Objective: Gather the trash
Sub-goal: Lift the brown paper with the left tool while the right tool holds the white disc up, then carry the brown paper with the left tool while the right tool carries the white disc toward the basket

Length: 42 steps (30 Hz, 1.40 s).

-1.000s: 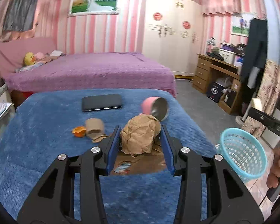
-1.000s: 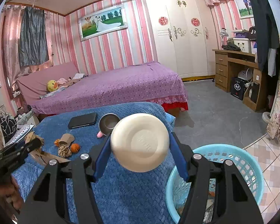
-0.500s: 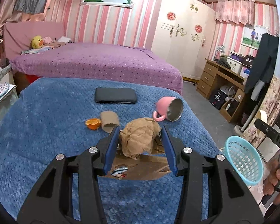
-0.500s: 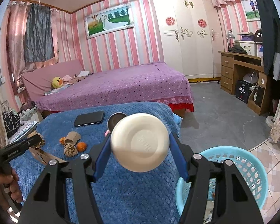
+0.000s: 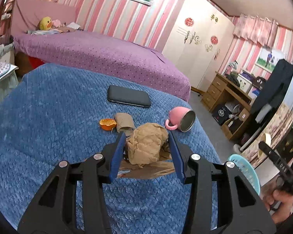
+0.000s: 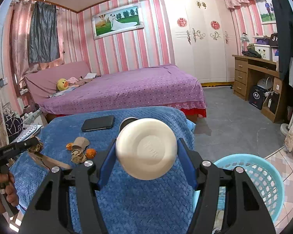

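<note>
My left gripper [image 5: 146, 136] is shut on a crumpled brown paper ball [image 5: 146, 148] just above the blue blanket [image 5: 48, 126]. A flat brown paper bag [image 5: 146, 168] lies under it. My right gripper [image 6: 147, 142] is shut on a cream-white round cup [image 6: 145, 149], whose base faces the camera, above the blanket's near edge. The light blue basket [image 6: 263, 177] stands on the floor, below and right of the cup. On the blanket lie an orange peel [image 5: 107, 124], a cardboard tube [image 5: 124, 121] and a second paper wad [image 6: 78, 156].
A black phone [image 5: 129, 99] and a tipped pink mug [image 5: 178, 120] lie further back on the blanket. A purple bed [image 6: 127, 89] stands behind it. A wooden desk [image 6: 254, 74] is at the right wall, with grey floor between.
My left gripper has rolled and slid across the blanket, still holding the paper ball. The right gripper and its cup have stayed put over the basket's edge.
</note>
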Available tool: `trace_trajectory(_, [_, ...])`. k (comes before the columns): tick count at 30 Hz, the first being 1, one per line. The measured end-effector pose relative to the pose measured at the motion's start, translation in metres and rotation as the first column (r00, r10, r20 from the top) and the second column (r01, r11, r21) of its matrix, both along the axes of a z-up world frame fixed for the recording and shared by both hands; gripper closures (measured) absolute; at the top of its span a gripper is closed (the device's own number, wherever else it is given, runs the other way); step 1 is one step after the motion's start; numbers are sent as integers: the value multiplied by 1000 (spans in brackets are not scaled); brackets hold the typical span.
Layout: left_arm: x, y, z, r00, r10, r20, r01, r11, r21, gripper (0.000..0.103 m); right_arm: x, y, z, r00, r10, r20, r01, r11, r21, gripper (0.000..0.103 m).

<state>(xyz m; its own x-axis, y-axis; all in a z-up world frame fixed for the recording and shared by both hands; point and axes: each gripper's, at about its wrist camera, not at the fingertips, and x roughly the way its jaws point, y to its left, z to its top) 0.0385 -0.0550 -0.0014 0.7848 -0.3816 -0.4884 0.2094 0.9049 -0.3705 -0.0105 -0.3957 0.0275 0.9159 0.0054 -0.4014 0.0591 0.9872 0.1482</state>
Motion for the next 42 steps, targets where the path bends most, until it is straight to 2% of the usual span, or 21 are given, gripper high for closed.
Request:
trace_trajectory(6, [1,-3,-1,1000,2,-2,-2,999,43,60,0,2,-1,1000,8,-3,-8,1000,-4,42])
trace_trajectory(9, [12,-15,-20,995,-34,-89,44,992,114,62,0,1,-1,1000,5,-3,-5,1000,-4,42])
trace_trajectory(11, [17,-16,-30,994,-11,-107,25,990,138,62,2,1,0,1000,5,-4,-5,1000,-8,42])
trace_trajectory(20, [21,-11,-23,998,-9,-60,16,993,118,62,3,4,0,1000,6,-2,-6,1000,-17,42])
trace_trajectory(23, [9,-6,-8,1000,11,25,-14,994,104,62,2,4,2,1000,-1,11,1,1000,-5,42])
trace_trajectory(26, [2,-4,-1,997,16,75,-26,990,135,62,4,9,3,1000,9,6,-8,1000,-18,42])
trace_trajectory(29, [9,-5,-17,1000,-14,15,11,989,145,62,5,12,2,1000,15,1,-15,1000,-25,42])
trace_trajectory(30, [15,-5,-27,999,-19,-43,25,989,146,62,5,13,3,1000,16,1,-16,1000,-26,42])
trace_trajectory(31, [16,-3,-30,996,-44,-73,52,993,103,62,5,14,3,1000,17,0,-17,999,-27,42])
trace_trajectory(32, [12,-3,-27,997,-55,-48,59,994,93,62,5,15,3,1000,18,2,-18,999,-27,42])
trace_trajectory(33, [10,-6,-24,998,-51,-23,53,990,131,62,5,15,4,1000,17,3,-17,999,-27,42])
trace_trajectory(34, [12,-5,-27,999,-31,-33,35,988,154,62,6,16,4,1000,15,4,-14,1000,-26,42])
trace_trajectory(37, [19,5,-34,997,-23,-78,31,995,96,62,7,19,2,1000,19,-2,-19,999,-26,42])
trace_trajectory(40, [22,-3,-49,992,-24,-124,41,990,134,62,8,24,1,1000,28,-3,-28,999,-35,42])
trace_trajectory(42, [20,-5,-50,993,-25,-112,41,989,142,62,8,26,2,1000,30,-3,-30,999,-39,42])
